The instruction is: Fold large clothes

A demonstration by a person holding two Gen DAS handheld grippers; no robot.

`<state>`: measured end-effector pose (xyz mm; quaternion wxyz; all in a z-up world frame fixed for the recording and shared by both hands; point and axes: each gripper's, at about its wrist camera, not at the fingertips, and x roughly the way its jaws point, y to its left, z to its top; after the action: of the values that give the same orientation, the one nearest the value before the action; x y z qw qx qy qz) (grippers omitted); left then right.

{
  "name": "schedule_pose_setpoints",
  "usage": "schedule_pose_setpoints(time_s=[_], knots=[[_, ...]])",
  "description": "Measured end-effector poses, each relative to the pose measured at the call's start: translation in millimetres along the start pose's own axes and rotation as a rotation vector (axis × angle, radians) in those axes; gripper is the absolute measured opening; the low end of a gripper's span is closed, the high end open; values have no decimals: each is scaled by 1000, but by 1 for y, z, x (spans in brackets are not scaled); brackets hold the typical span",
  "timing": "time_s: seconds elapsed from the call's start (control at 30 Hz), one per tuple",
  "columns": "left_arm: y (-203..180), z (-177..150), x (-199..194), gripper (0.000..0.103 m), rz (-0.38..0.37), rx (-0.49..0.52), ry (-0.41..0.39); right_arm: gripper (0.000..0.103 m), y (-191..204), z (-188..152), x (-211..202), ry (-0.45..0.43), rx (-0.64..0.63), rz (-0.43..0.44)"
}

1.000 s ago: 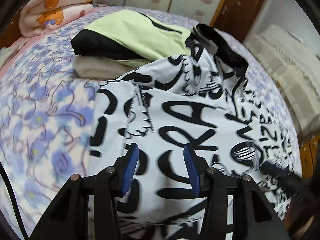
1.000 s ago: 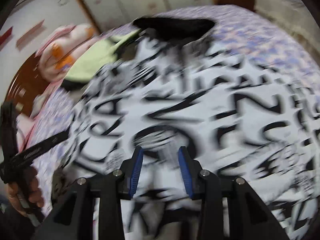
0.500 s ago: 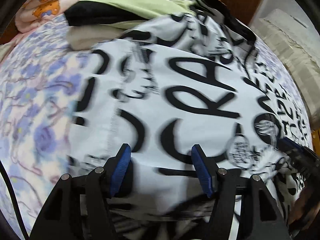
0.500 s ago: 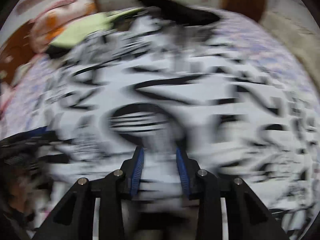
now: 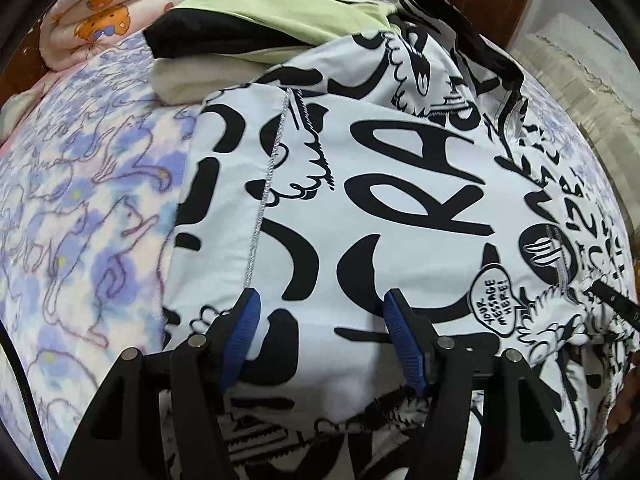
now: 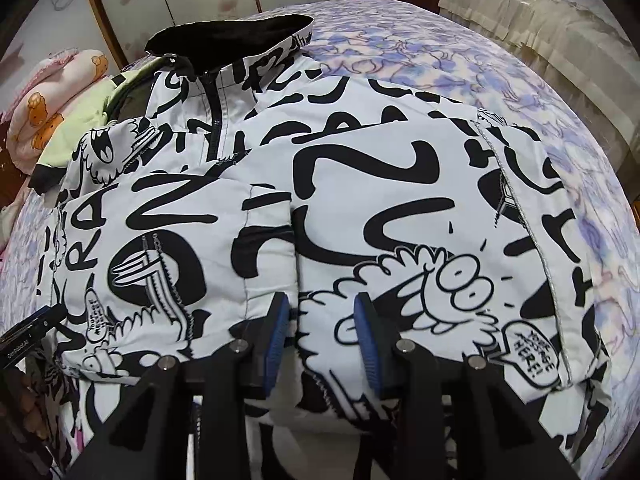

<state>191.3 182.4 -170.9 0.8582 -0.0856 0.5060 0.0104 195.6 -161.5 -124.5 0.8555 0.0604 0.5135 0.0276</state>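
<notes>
Left tongs [image 5: 320, 312] spread wide, right tongs [image 6: 322, 312] spread, both over jacket [image 6: 360, 200] on bedspread [image 5: 80, 220]

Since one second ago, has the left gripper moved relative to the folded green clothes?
Yes. The left gripper has moved forward over the jacket, toward the folded green clothes, which now look larger and nearer.

Under my fingers: bed [image 5: 80, 216], blue-and-lilac floral cover. On it I count: white jacket [image 6: 360, 200] with black lettering, spread flat; folded pile [image 5: 240, 40], green over black over cream, touching the jacket's far edge; rolled bear-print quilt [image 5: 104, 20] beyond.
</notes>
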Motion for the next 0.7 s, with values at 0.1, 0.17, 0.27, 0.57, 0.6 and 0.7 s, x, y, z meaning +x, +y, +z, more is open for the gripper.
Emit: schedule_pose_setpoints(time_s=[0.1,0.17,0.27,0.57,0.6,0.7], knots=[[-1,-3,-20,63,-8,0,-34,34,1,-1,-12,0,26,35],[-5,-6,-35,63,-7,14,-59,34,2,-4,-23,-12,25,42],[-12,-12,-59,63,-13,42,-93,34,6,-7,-44,-42,16,54],[-31,-38,-128,63,-43,85,-181,34,25,-23,-106,-114,-34,48],[-32,-42,-137,63,-50,89,-192,34,28,-26,-114,-124,-44,45],[-34,-52,-156,65,-40,111,-224,34,34,-35,-130,-141,-58,49]])
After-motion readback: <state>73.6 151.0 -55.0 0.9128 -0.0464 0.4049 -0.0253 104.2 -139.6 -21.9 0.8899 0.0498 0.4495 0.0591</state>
